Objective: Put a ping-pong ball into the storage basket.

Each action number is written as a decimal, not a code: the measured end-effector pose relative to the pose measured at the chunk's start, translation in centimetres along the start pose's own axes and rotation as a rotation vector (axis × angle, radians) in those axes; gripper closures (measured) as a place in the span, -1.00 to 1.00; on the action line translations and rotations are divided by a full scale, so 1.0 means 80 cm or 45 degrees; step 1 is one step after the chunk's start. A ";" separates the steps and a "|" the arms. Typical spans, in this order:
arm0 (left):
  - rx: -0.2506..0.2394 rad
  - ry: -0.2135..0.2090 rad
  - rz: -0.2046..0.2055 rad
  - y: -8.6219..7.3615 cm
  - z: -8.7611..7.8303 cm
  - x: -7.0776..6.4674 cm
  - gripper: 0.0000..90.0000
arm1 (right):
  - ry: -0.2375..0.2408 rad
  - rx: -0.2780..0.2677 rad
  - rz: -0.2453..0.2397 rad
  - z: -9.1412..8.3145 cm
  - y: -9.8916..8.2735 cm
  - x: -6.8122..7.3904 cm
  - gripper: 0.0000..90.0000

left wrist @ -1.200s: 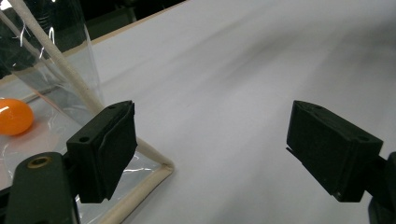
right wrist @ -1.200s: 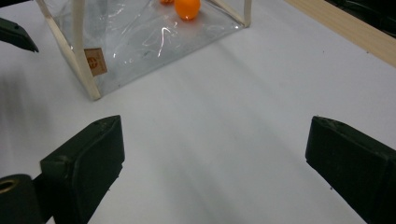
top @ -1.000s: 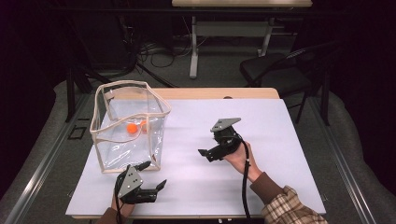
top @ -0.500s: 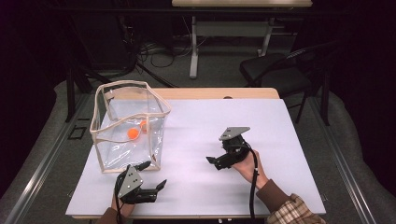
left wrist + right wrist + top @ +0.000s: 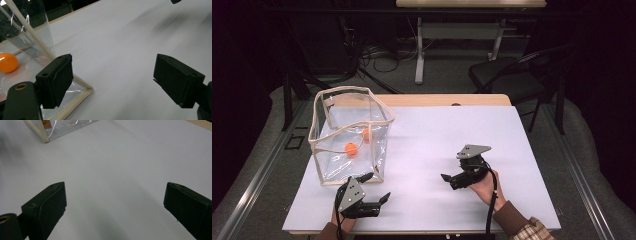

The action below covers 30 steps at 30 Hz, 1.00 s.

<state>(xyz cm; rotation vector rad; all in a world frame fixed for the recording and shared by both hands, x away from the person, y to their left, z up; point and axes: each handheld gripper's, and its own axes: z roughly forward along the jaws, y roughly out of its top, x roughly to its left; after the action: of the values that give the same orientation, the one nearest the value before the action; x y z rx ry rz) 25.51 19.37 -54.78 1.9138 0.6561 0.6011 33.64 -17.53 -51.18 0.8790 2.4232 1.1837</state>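
Clear bag (image 5: 352, 137) stood open on surface (image 5: 447, 135), two orange balls (image 5: 350, 148) kept inside. Left gripper (image 5: 374, 192) held wide open, empty, beside bag corner. Right gripper (image 5: 447, 179) spread wide, empty, well apart.

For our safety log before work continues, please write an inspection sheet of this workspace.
Surface: white table, flat, wooden edge at the far side.
Job's things: clear bag upright at the left, mouth open; two orange balls inside.
Clutter: nothing seen.
Grippers: left tongs open, empty, by the bag's near corner; right tongs open, empty, over bare table.
Cables: one trails from each gripper toward the person; more lie on the floor behind.
Surroundings: black chair and a desk frame beyond the table.
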 end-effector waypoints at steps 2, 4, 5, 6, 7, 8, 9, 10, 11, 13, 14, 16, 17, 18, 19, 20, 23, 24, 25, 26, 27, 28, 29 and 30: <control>0.000 0.000 -0.001 0.000 0.000 0.000 -0.65 | -0.006 -0.001 -0.001 -0.002 -0.004 0.000 -0.91; 0.001 0.001 0.001 0.000 0.000 0.000 -0.65 | -0.010 -0.008 0.008 -0.005 -0.010 0.001 -0.91; 0.002 -0.001 0.002 0.000 0.000 0.000 -0.65 | -0.012 -0.010 0.006 -0.006 -0.012 0.001 -0.91; 0.000 0.000 0.001 0.000 0.000 0.000 -0.65 | -0.013 -0.011 0.010 -0.008 -0.014 0.001 -0.91; 0.000 0.001 0.000 0.000 0.000 0.000 -0.65 | -0.016 -0.017 0.011 -0.009 -0.018 0.002 -0.91; 0.000 0.000 -0.001 0.000 0.000 0.000 -0.65 | -0.021 -0.019 0.013 -0.010 -0.020 0.003 -0.91; 0.001 0.001 0.000 0.000 0.000 0.000 -0.65 | -0.021 -0.019 0.012 -0.011 -0.023 0.003 -0.91; 0.000 0.001 0.000 0.000 0.000 0.000 -0.65 | -0.025 -0.025 0.015 -0.013 -0.026 0.004 -0.91; 0.001 0.001 0.000 0.000 0.000 0.000 -0.65 | -0.027 -0.031 0.019 -0.014 -0.029 0.004 -0.91; 0.000 0.000 0.000 0.000 0.000 0.000 -0.65 | -0.035 -0.038 0.024 -0.017 -0.036 0.005 -0.91; 0.000 0.001 0.000 0.000 0.000 0.000 -0.65 | -0.042 -0.035 0.019 -0.018 -0.038 0.006 -0.92; 0.000 0.002 -0.001 0.000 0.000 0.000 -0.65 | -0.053 -0.034 0.011 -0.021 -0.043 0.007 -0.92; 0.000 0.001 0.000 0.000 0.000 0.000 -0.65 | -0.054 -0.041 0.019 -0.022 -0.046 0.007 -0.92; 0.002 0.000 0.001 0.000 0.000 0.000 -0.65 | -0.058 -0.044 0.022 -0.024 -0.048 0.008 -0.92; 0.001 0.002 0.001 0.000 0.000 0.000 -0.65 | -0.074 -0.048 0.015 -0.026 -0.052 0.009 -0.92; 0.001 0.003 0.000 0.000 0.000 0.000 -0.65 | -0.081 -0.050 0.014 -0.028 -0.056 0.010 -0.92; 0.004 0.002 0.000 0.000 0.000 0.000 -0.65 | -0.084 -0.049 0.028 -0.032 -0.064 0.012 -0.92; 0.003 0.001 0.001 0.000 0.000 0.000 -0.65 | -0.089 -0.045 0.023 -0.033 -0.067 0.013 -0.92; 0.003 0.002 0.003 0.000 0.000 0.000 -0.65 | -0.093 -0.047 0.021 -0.034 -0.070 0.014 -0.92; 0.003 0.002 0.003 0.000 0.000 0.000 -0.65 | -0.094 -0.042 0.021 -0.035 -0.071 0.015 -0.92; 0.003 0.003 0.001 0.000 0.000 0.000 -0.65 | -0.102 -0.040 0.015 -0.036 -0.073 0.016 -0.92; 0.002 0.004 0.001 0.000 0.000 0.000 -0.65 | -0.106 -0.040 0.017 -0.037 -0.075 0.016 -0.92; 0.002 0.004 0.002 0.000 0.000 0.000 -0.65 | -0.102 -0.044 0.028 -0.039 -0.077 0.016 -0.92; 0.003 0.003 0.001 0.000 0.000 0.000 -0.65 | -0.102 -0.045 0.034 -0.040 -0.078 0.017 -0.93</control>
<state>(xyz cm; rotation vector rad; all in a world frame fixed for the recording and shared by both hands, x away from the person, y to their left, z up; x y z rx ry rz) 25.48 19.39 -54.79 1.9158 0.6580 0.6036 28.52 -21.57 -54.16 0.9332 2.3275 1.1738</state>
